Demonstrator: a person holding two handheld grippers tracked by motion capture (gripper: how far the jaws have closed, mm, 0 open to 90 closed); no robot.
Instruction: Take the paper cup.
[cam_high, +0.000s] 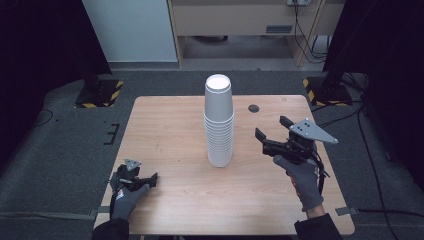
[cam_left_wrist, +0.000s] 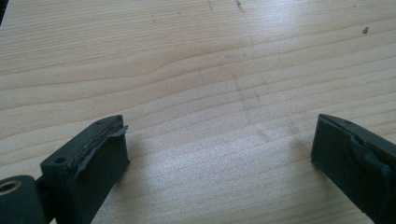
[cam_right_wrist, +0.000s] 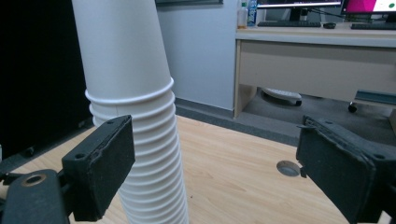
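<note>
The tall upright stack of white paper cups (cam_high: 219, 122) stands mid-worktop, left of the right gripper (cam_high: 274, 130), whose jaws are apart and nearer it. The left gripper (cam_high: 150, 178), jaws apart, rests at the near-left edge.

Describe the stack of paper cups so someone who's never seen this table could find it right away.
Start at the wooden table and look to its middle. There a tall stack of white paper cups stands upside down, rims ribbing its lower half. It is the one tall white thing there; the round dark spot behind it to the right lies flat.
</note>
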